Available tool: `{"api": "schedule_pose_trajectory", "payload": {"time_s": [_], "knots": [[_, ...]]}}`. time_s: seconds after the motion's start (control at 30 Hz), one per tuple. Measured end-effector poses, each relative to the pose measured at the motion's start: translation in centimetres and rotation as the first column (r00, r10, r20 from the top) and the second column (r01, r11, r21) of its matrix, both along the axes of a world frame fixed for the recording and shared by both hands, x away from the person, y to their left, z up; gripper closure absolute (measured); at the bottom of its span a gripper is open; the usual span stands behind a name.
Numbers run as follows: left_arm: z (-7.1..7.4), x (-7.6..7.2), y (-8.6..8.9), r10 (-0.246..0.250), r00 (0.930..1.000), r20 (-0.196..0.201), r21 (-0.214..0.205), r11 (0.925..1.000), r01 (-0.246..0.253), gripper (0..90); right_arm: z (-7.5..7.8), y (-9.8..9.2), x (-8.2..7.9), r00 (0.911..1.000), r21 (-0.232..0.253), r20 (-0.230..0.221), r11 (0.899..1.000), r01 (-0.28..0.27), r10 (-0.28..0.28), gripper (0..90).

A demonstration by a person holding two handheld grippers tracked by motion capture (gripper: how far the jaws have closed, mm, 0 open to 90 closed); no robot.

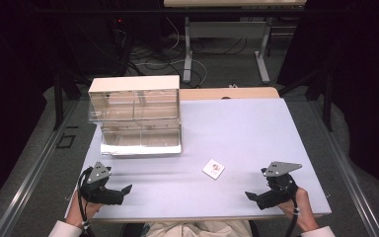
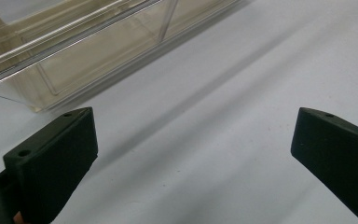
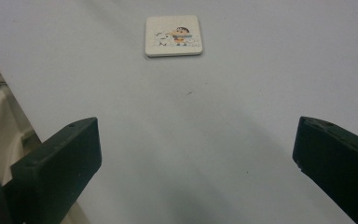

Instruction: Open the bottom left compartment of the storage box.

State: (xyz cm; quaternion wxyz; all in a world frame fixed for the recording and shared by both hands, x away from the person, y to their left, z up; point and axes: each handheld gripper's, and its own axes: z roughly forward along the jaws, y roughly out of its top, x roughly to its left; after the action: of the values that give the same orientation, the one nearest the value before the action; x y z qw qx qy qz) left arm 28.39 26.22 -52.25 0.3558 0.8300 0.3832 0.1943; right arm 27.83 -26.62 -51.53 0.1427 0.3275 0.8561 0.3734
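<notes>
A small white square tile (image 1: 213, 168) with a cartoon picture lies flat on the pale table (image 1: 237, 128), right of its middle. In the right gripper view the tile (image 3: 173, 35) lies ahead of the jaws, well beyond them. My right gripper (image 1: 249, 195) rests near the table's front right corner, open, nothing between its jaws (image 3: 196, 154). At the front left my left gripper (image 1: 126, 189) is open and empty too (image 2: 193, 149). A clear plastic two-tier box (image 1: 137, 116) with a white top stands at the back left; its lower tray (image 2: 74, 51) lies ahead of the left jaws.
The table's front edge runs just behind both hands, and light cloth (image 3: 0, 121) shows below it. A wooden strip (image 1: 227, 94) borders the far edge. Beyond it stand table legs (image 1: 188, 49) and cables on the floor.
</notes>
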Motion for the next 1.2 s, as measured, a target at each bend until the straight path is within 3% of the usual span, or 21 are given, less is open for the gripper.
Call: {"api": "schedule_pose_trajectory", "payload": {"time_s": [0.3,0.4,0.57,0.77,0.87,1.13,1.2], "knots": [[0.4,0.4,0.4,0.039,0.9992,0.011,-0.010,0.9992,-0.039,0.8,0.1,0.2,-0.1,1.0000,-0.002,-0.001,1.000,-0.008,0.008,1.6],[0.4,0.7,0.7,0.056,0.9982,0.020,0.005,0.9984,-0.056,7.7,0.1,0.2,-0.1,0.9999,-0.002,-0.012,1.000,-0.003,0.003,2.1],[0.6,0.9,1.1,0.093,0.9951,0.033,0.021,0.9954,-0.093,29.1,0.1,0.1,0.0,0.9999,-0.006,-0.004,1.000,-0.010,0.010,2.3],[0.6,1.2,1.9,0.129,0.9910,0.037,-0.017,0.9916,-0.128,52.5,0.0,0.1,0.0,1.0000,-0.011,-0.005,1.000,-0.004,0.004,2.9],[0.6,1.3,2.2,0.139,0.9898,0.033,-0.015,0.9903,-0.138,63.7,-0.1,0.3,-0.1,1.0000,-0.003,-0.007,1.000,0.001,-0.001,3.0],[0.5,2.0,2.8,0.172,0.9844,0.036,-0.023,0.9850,-0.171,88.3,0.0,0.2,0.1,1.0000,-0.012,-0.005,1.000,-0.003,0.003,3.3],[0.5,2.2,3.1,0.181,0.9829,0.033,-0.020,0.9833,-0.181,89.7,0.0,0.1,0.1,1.0000,-0.013,-0.003,1.000,-0.004,0.004,3.3]]}}
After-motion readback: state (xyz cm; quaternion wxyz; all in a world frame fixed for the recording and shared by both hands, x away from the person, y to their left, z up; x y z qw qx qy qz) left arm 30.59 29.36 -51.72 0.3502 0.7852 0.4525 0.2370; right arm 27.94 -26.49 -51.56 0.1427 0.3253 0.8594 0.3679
